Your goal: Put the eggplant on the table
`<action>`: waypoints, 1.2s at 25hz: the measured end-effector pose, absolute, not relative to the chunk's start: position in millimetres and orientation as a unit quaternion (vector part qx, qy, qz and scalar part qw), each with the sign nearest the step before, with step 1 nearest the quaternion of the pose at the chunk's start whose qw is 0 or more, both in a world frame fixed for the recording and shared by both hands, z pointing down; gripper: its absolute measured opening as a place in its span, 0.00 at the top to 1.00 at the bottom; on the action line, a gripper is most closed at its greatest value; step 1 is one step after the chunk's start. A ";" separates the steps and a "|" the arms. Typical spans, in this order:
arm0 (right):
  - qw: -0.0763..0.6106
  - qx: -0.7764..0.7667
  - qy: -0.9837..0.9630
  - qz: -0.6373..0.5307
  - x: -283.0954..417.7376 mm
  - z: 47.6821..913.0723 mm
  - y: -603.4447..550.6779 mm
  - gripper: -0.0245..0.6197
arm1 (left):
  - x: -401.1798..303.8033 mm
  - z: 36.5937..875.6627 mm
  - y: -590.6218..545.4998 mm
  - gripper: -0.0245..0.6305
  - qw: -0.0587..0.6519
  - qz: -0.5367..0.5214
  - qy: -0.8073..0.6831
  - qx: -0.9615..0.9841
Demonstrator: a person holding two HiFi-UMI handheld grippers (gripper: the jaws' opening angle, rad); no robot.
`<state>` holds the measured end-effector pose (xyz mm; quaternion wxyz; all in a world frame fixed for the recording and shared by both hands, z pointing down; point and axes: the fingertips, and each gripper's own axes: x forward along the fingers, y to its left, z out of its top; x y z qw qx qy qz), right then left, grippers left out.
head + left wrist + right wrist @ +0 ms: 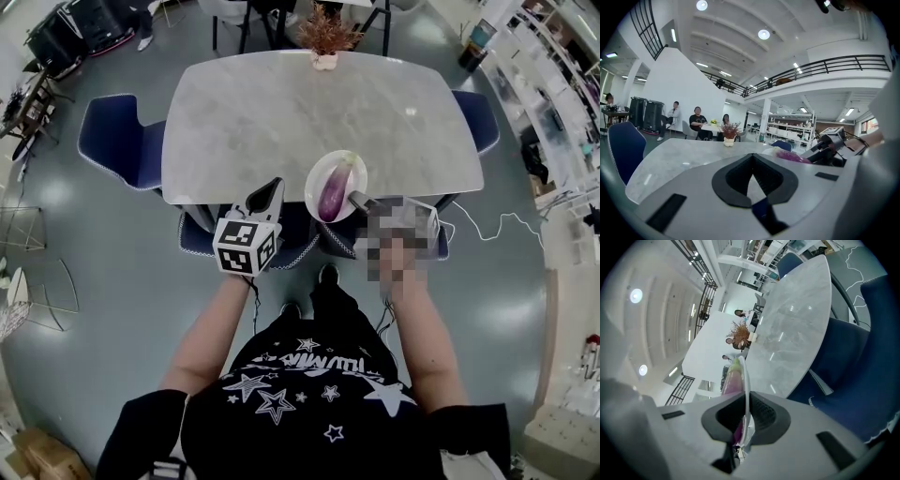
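A purple eggplant (334, 192) lies on a white plate (314, 183) over the near edge of the marble table (281, 112). My right gripper (354, 198) is shut on the plate's near right rim. In the right gripper view the plate's rim (746, 380) runs edge-on between the jaws, with the eggplant (732, 378) to its left. My left gripper (275, 186) hovers just left of the plate at the table's front edge, jaws together and holding nothing. The left gripper view shows the eggplant (792, 156) and the right gripper (829, 145) to its right.
A small potted dry plant (325, 37) stands at the table's far edge. Blue chairs stand at the left (117, 141) and right (475, 117) ends, and others are tucked under the near edge (300, 239). Several people sit at a distant table (698, 123).
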<state>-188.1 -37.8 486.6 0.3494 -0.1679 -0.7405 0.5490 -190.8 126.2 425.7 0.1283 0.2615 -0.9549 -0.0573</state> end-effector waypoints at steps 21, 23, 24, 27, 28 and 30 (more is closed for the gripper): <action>0.374 -0.190 -0.721 0.551 -368.2 501.4 -63.5 0.93 | -361.2 434.2 89.6 0.95 0.155 -0.048 -0.958 0.238; 0.376 -0.189 -0.721 0.550 -381.0 507.1 -68.6 0.93 | -373.3 441.0 84.9 0.95 0.165 -0.054 -0.955 0.239; 0.378 -0.190 -0.721 0.549 -387.0 510.5 -70.4 0.93 | -378.8 444.7 82.6 0.95 0.170 -0.054 -0.954 0.240; 0.385 -0.194 -0.718 0.546 -404.1 523.8 -71.9 0.93 | -396.2 456.8 77.5 0.95 0.176 -0.049 -0.955 0.235; 0.390 -0.194 -0.716 0.545 -411.4 528.1 -72.7 0.93 | -404.3 459.8 75.3 0.95 0.178 -0.049 -0.955 0.232; 0.401 -0.191 -0.714 0.541 -427.9 536.1 -75.9 0.93 | -422.0 464.7 70.2 0.95 0.184 -0.050 -0.955 0.226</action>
